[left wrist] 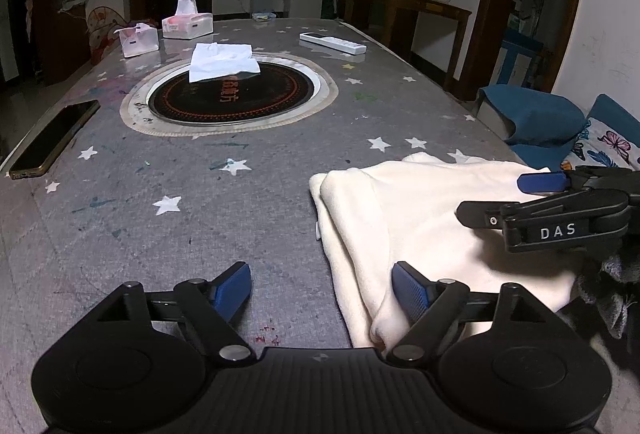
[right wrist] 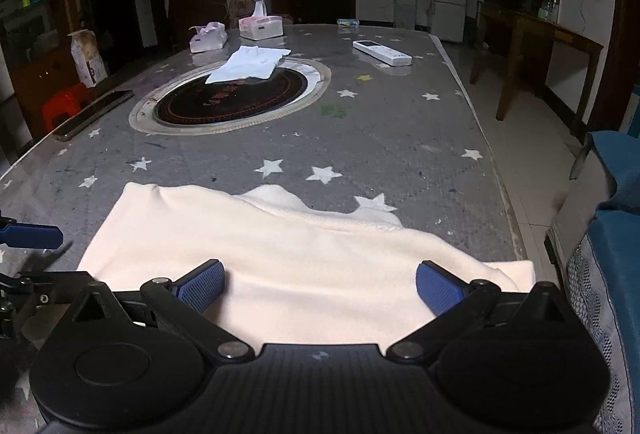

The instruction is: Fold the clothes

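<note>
A long grey tabletop (left wrist: pixel 260 170) printed with white stars fills both views, its right edge running down beside tiled floor in the right wrist view. Set into its centre is a round black cooktop (left wrist: pixel 230 94) ringed in white, with orange characters too blurred to read.

The cream fleece garment (right wrist: pixel 288 258), folded into a rough rectangle, lies at the lower middle of the right wrist view, near the tabletop's right edge; its near end is cut off behind the gripper body. In the left wrist view it sits at lower right, bare tabletop stretching to its left.

The left hand-held gripper (left wrist: pixel 321 290) hangs with its blue-padded fingers spread wide, gripping nothing: one pad is over bare tabletop, the other over the garment's left edge. The right hand-held gripper (right wrist: pixel 320 286) is likewise spread wide over the cloth, nothing clamped; seen side-on at the right of the left wrist view, it carries the white letters "DAS".

Toward the upper frame lie a crumpled white tissue sheet (left wrist: pixel 222 61) overlapping the cooktop's rim, a white tissue box (left wrist: pixel 187 23), a white remote control (left wrist: pixel 333 43) and, at the left edge, a dark smartphone (left wrist: pixel 54 140). Shelf contents beyond are too dim to identify.
</note>
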`<action>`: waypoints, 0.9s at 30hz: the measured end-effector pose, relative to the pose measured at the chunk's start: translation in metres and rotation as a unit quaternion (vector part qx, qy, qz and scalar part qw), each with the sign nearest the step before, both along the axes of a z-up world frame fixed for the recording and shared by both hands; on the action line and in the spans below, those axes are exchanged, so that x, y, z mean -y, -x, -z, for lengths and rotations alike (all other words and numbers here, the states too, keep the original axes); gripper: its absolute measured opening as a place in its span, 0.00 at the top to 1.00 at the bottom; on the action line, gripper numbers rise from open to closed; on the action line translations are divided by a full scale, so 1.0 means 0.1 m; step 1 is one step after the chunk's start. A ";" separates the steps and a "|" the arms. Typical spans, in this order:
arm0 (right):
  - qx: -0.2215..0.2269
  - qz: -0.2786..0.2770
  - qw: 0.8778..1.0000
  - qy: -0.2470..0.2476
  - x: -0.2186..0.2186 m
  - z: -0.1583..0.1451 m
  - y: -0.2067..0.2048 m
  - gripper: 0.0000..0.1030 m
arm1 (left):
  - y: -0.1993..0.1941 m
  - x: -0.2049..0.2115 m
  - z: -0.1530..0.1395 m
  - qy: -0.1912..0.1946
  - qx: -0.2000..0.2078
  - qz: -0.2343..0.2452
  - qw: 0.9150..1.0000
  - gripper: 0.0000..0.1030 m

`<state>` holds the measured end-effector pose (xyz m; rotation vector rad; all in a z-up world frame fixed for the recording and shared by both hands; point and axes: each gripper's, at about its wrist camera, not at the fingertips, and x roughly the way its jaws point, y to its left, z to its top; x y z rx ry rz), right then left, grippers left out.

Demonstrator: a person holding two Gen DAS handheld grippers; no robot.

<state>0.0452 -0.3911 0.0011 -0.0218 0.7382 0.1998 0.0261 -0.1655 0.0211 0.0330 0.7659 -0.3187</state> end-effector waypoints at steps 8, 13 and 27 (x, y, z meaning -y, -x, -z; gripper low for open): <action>0.021 0.007 0.999 -0.037 0.11 -0.11 0.31 0.00 | 0.11 0.01 -0.02 0.002 0.015 0.006 1.000 0.10; 0.034 0.013 0.999 -0.038 0.12 -0.15 0.55 0.00 | 0.24 0.02 -0.05 0.009 0.027 0.016 0.999 0.04; 0.065 0.038 0.994 -0.073 0.12 -0.17 1.17 0.00 | 0.54 -0.06 -0.13 0.025 0.052 0.021 0.998 0.00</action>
